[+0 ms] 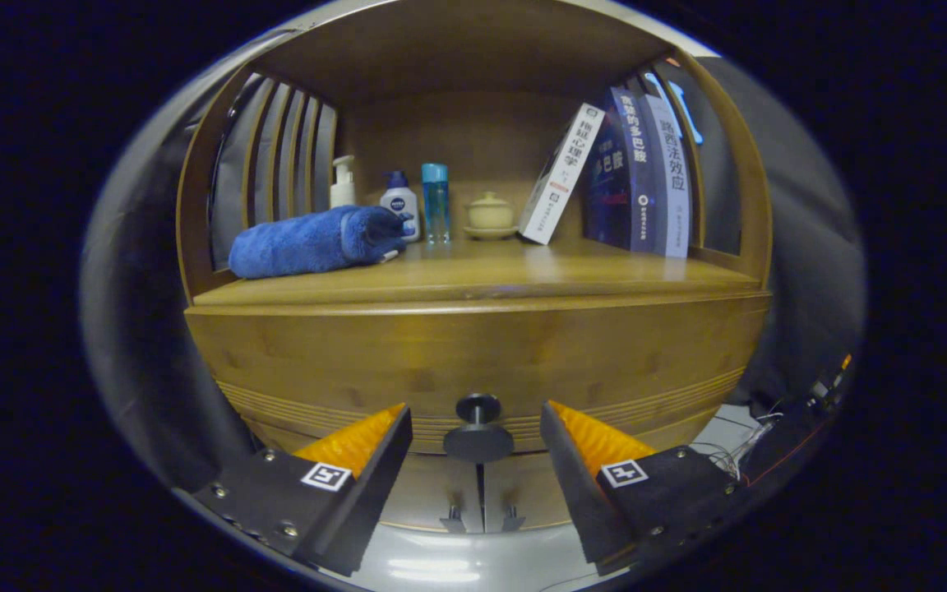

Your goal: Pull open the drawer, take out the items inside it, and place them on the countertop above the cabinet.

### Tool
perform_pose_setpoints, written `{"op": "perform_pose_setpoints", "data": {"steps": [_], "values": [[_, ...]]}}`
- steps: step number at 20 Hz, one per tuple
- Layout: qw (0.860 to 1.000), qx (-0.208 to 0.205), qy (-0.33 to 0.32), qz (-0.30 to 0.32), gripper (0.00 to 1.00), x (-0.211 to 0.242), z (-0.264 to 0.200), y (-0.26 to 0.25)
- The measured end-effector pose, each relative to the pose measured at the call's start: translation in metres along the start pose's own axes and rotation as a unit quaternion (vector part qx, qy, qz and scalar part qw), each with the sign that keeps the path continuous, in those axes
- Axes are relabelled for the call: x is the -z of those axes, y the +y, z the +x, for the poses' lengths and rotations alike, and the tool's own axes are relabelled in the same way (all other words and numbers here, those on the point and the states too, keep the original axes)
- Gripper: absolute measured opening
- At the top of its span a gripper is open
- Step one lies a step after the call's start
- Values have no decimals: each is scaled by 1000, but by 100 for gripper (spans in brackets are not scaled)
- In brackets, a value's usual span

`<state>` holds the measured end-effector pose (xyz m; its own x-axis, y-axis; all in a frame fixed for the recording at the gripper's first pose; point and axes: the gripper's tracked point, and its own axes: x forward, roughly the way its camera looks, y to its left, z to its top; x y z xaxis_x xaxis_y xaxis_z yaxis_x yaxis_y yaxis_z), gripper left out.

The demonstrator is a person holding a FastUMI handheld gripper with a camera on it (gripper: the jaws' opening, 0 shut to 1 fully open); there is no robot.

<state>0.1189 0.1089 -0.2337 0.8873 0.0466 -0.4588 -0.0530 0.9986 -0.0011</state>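
While the tongs (478,440) stand spread wide with nothing held, the drawer knob (478,427) sits in the gap between the two fingers, roughly midway, touched by neither. The knob is a dark round pull on a short stem, fixed to the front of the wooden drawer (473,362), whose face looks flush with the cabinet, so the drawer reads as closed and its contents are hidden. Below the knob, two small handles (482,518) of the lower doors show between the fingers.

Above the drawer runs the cabinet's wooden surface (523,275), set under a shelf roof with slatted sides. On its left lies a rolled blue towel (313,241). Behind and beside the towel stand a pump bottle (343,182), a white bottle with a blue cap (399,210) and a clear blue bottle (435,201). Near the middle at the back is a small lidded ceramic pot (490,215) on a saucer. To the right a white book (562,174) leans against a row of upright dark books (642,177). Loose cables (749,448) lie beyond the right finger, low beside the cabinet.
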Motion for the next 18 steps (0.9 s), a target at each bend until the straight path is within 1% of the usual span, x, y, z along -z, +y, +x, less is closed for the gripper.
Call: {"op": "perform_pose_setpoints", "data": {"steps": [2, 4, 5, 6, 7, 9, 12, 13, 15, 18], "values": [[1000, -4, 6, 5, 75, 8, 11, -2], [1000, 1, 10, 8, 55, 11, 14, 0], [1000, -2, 11, 9, 56, 5, 4, 3], [1000, 1, 13, -6, 50, 6, -8, 1], [1000, 2, 7, -17, 44, 11, 14, 4], [1000, -9, -4, -21, 44, 10, 11, 5], [1000, -25, -14, 2, 44, 11, 13, 4], [999, -26, -21, 4, 36, 8, 7, 3], [999, -25, -27, -2, 36, 9, 5, 3], [999, -21, -32, 5, 36, 11, -1, 4]]}}
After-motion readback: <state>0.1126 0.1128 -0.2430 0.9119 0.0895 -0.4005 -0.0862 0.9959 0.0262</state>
